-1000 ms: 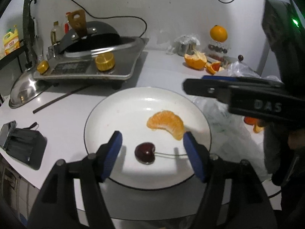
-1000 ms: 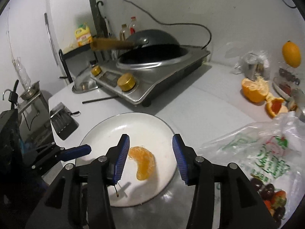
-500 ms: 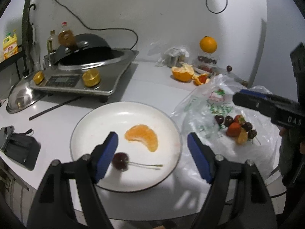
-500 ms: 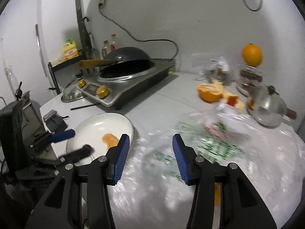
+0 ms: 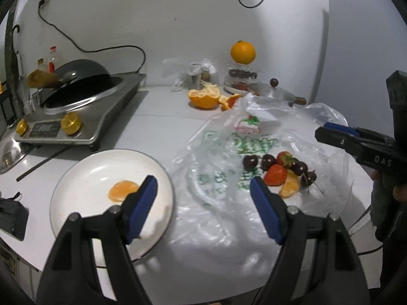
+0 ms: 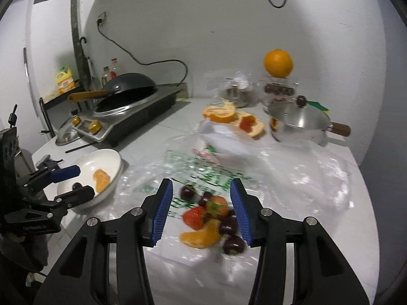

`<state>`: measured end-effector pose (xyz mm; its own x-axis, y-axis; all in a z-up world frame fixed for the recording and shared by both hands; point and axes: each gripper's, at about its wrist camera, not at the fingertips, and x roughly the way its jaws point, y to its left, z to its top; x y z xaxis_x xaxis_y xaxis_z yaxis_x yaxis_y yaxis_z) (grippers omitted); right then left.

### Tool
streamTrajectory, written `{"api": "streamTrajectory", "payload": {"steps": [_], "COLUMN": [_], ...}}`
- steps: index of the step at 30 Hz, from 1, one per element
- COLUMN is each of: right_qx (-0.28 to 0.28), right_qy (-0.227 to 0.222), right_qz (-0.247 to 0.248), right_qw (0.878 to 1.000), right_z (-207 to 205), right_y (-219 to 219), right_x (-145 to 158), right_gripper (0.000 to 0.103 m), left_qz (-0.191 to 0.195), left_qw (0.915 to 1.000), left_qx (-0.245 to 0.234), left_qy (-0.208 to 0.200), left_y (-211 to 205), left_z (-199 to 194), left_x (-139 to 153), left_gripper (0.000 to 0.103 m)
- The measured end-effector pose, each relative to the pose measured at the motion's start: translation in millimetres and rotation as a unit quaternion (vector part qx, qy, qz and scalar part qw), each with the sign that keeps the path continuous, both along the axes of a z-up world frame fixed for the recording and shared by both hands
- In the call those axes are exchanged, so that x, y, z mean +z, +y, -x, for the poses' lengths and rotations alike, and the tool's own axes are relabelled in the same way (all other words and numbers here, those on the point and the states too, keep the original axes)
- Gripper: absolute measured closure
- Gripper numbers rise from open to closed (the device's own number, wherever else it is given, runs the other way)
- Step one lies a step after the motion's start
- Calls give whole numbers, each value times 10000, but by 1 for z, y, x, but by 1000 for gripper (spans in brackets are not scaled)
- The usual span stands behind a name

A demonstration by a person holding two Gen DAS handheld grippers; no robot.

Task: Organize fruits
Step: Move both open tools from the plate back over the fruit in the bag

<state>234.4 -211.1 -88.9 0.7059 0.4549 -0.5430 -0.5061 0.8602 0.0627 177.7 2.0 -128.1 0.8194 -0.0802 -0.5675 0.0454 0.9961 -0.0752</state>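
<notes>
A white plate (image 5: 76, 178) (image 6: 112, 157) holds an orange segment (image 5: 122, 190) (image 6: 101, 179) and a dark cherry (image 6: 77, 185); in the left wrist view the cherry is hidden behind a finger. To its right, a clear plastic bag (image 5: 229, 152) (image 6: 292, 178) carries a fruit pile (image 5: 279, 172) (image 6: 211, 216) of cherries, strawberries and an orange segment. My left gripper (image 5: 202, 181) (image 6: 86, 181) hangs open over the plate's right rim, with nothing between its fingers. My right gripper (image 6: 201, 184) (image 5: 323, 133) stands open just above the fruit pile and grips nothing.
An induction cooker (image 5: 84, 117) with a dark wok stands at the back left, a steel lid and a thin stick beside it. Peeled orange pieces (image 5: 203, 96), a steel pot (image 6: 297, 124) and a whole orange (image 6: 277, 63) on a clear box stand behind the bag. The table's edge runs close in front.
Both grippers have swung right, from over the plate to the plastic bag with the fruit pile. The left jaws stand wider than a second ago. The plate's cherry has slipped behind the left finger.
</notes>
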Motion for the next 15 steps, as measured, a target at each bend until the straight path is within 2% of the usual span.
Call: {"api": "streamTrajectory", "payload": {"steps": [15], "right_qx": [-90], "right_qy": [370], "right_qz": [-88], "right_qw": [9992], "right_z": [-3], "right_y": [-42], "right_x": [-32], "right_gripper": [54], "left_qz": [-176], "left_qw": [9993], "left_qx": [-312], "left_qy": [137], "left_y": [-49], "left_z": [-11], "left_x": [-4], "left_gripper": [27]}}
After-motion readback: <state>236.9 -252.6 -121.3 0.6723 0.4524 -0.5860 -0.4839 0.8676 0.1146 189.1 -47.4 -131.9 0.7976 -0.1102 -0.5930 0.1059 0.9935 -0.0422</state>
